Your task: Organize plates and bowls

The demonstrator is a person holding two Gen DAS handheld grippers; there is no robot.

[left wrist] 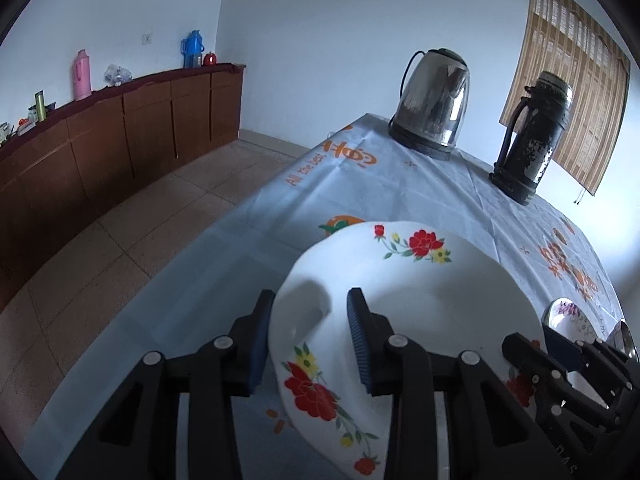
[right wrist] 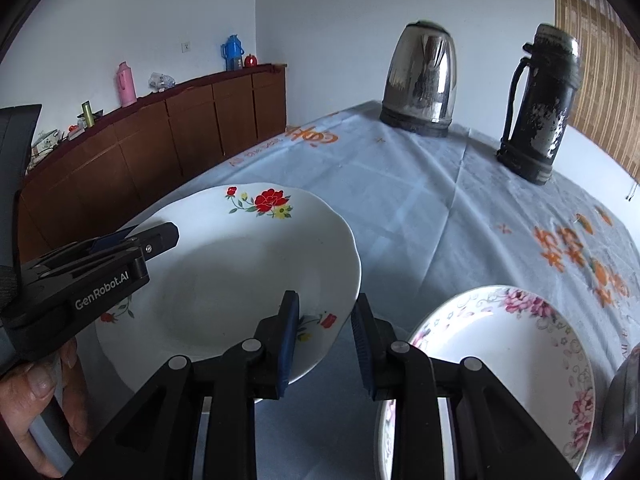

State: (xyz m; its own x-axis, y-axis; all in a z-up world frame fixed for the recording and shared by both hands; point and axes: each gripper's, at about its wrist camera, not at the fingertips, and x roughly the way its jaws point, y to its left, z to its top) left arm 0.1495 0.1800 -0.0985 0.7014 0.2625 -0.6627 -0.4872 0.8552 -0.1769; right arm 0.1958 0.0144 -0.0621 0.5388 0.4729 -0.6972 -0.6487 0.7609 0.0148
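Left gripper: jaws set apart, one blue-padded finger on either side of the near rim of the white scalloped plate with red and yellow flowers. Fingers straddle the rim with a gap showing; pad contact cannot be confirmed. In the left wrist view the plate looks tilted, its near-left edge toward the camera; whether it is raised off the cloth cannot be told.

Right gripper: jaws also apart, nothing clamped. Its left finger overlaps the red-flowered plate's near-right edge; the right finger sits just off that rim, over bare cloth. The left gripper's black body enters from the left onto the plate's far-left rim, with the person's hand below it.

Second dish: white plate with pink flowers and a scrolled border, flat on the cloth just right of the right gripper, apart from the first plate. A dark, shiny rounded object at the far right edge, unidentifiable.

Surface: table under a pale blue cloth with orange print. At the far end, a stainless steel electric kettle and, to its right, a tall worn black thermos flask, standing apart.

Background: brown wooden sideboard along the left wall.
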